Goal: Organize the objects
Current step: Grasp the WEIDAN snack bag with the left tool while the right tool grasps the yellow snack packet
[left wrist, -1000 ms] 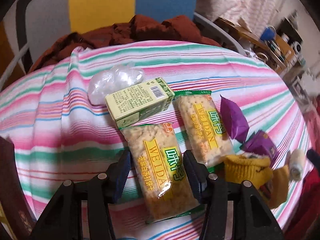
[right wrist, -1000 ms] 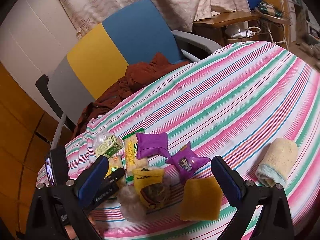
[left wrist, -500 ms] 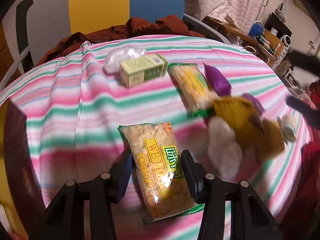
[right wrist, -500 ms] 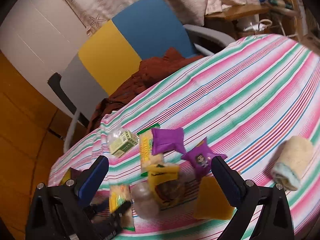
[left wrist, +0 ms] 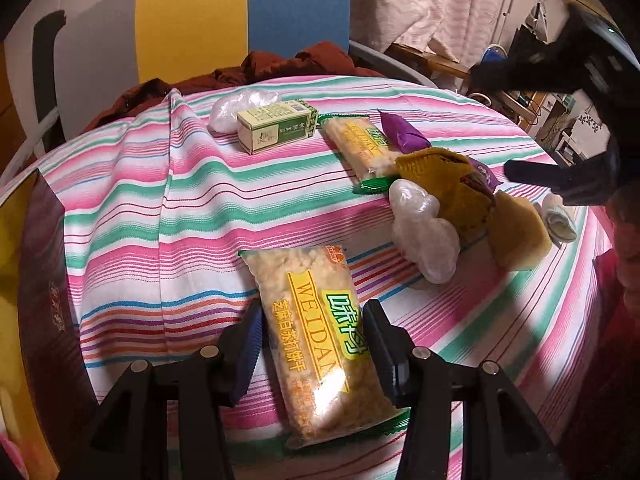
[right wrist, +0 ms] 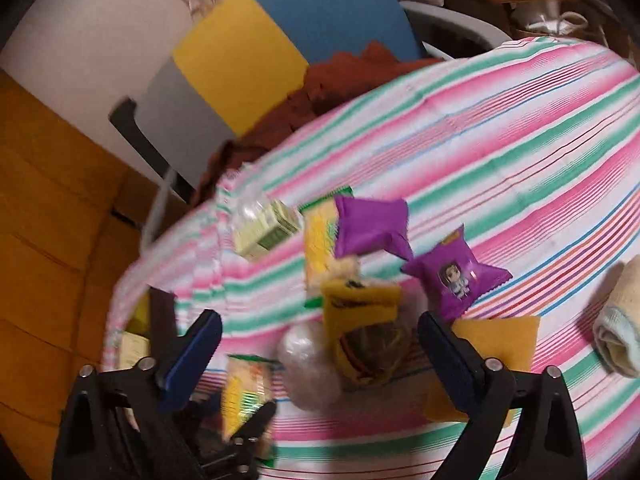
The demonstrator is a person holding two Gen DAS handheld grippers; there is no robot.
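Above the tablecloth, left gripper clamps cracker pack

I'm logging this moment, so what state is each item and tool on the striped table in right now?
Left tool: shut on the cracker pack.
Cracker pack: sealed, gripped at its sides.
Right tool: open, holding nothing.
Second cracker pack: sealed, lying flat.
Green box: closed, on its side.
Purple snack bag: sealed, lying flat.
Towel: rolled up.

Counter cloth was pink/green/white striped; cracker pkt yellow w/ green label; snack pouch purple; small box pale green.
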